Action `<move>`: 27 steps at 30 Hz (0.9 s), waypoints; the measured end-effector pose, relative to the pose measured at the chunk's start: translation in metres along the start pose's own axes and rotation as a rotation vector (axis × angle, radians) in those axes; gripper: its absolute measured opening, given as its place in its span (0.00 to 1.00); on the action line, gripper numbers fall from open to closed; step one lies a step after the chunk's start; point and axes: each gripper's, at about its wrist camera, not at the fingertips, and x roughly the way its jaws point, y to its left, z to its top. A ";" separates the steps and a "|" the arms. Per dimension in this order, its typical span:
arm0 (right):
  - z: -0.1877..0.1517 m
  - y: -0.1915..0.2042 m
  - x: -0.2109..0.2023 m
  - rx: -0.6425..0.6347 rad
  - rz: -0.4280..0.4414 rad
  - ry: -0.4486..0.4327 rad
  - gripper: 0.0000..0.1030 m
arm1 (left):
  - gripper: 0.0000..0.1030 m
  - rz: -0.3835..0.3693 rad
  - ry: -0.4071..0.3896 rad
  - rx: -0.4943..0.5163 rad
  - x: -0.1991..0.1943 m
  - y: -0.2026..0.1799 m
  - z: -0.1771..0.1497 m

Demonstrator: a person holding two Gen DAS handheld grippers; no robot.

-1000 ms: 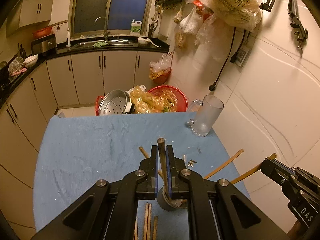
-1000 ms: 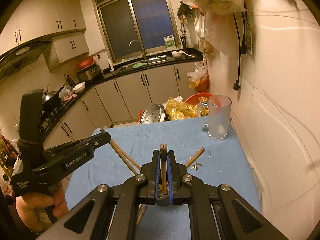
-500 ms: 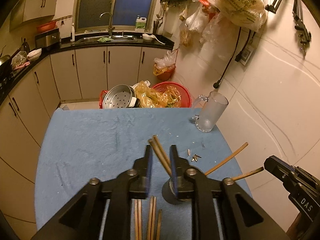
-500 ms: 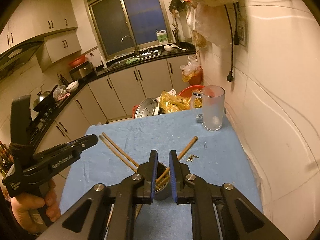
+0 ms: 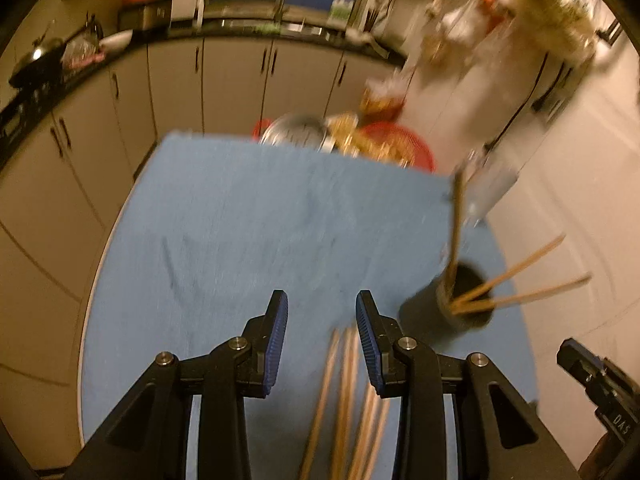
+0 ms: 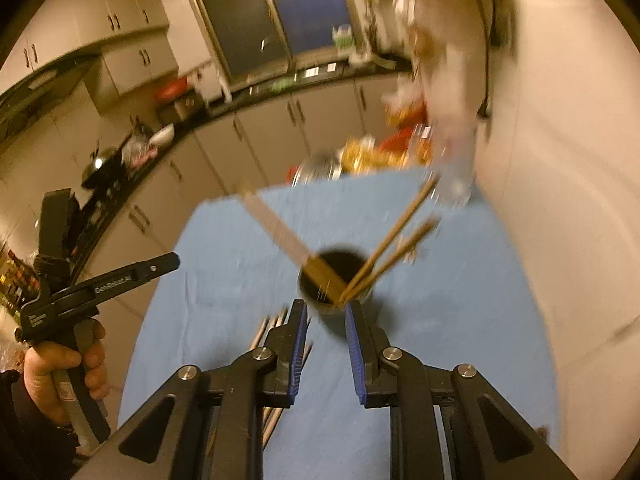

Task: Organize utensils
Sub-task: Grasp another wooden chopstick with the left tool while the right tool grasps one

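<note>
The left gripper (image 5: 322, 320) is opening its jaws, and nothing is pinched between them; the loose chopsticks (image 5: 344, 396) are lying on the blue-covered counter (image 5: 224, 220) at the lower centre of the left wrist view, their far ends sitting just inside the right-hand jaw. The right gripper (image 6: 326, 328) is also opening its jaws, spread narrowly with nothing gripped, and the dark cup (image 6: 334, 280) is standing just beyond its tips at the centre of the right wrist view. Several chopsticks are already leaning out of the cup toward the upper right and upper left of that view. The step in hand appears to be the next pickup from the loose pile. To do it well, the operator should be centring the left jaws over one chopstick only, since the sticks are lying close together and a wide approach is likely to be catching two. The jaws should be closing near the middle of the stick so it is not swinging on the lift. The right gripper should be staying clear of the cup rim, because a light cup with leaning sticks is likely to be tipping under a nudge. Both views are blurred, so fine contact cannot be confirmed.
</note>
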 end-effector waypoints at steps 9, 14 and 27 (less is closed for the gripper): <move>-0.042 0.008 0.057 0.011 0.090 0.136 0.22 | 0.35 -0.016 0.124 0.013 0.038 0.012 -0.036; -0.052 0.013 0.090 0.022 0.103 0.169 0.22 | 0.35 -0.056 0.173 0.036 0.066 0.007 -0.036; -0.063 0.017 0.123 0.045 0.064 0.215 0.22 | 0.35 -0.046 0.271 0.108 0.124 -0.011 -0.045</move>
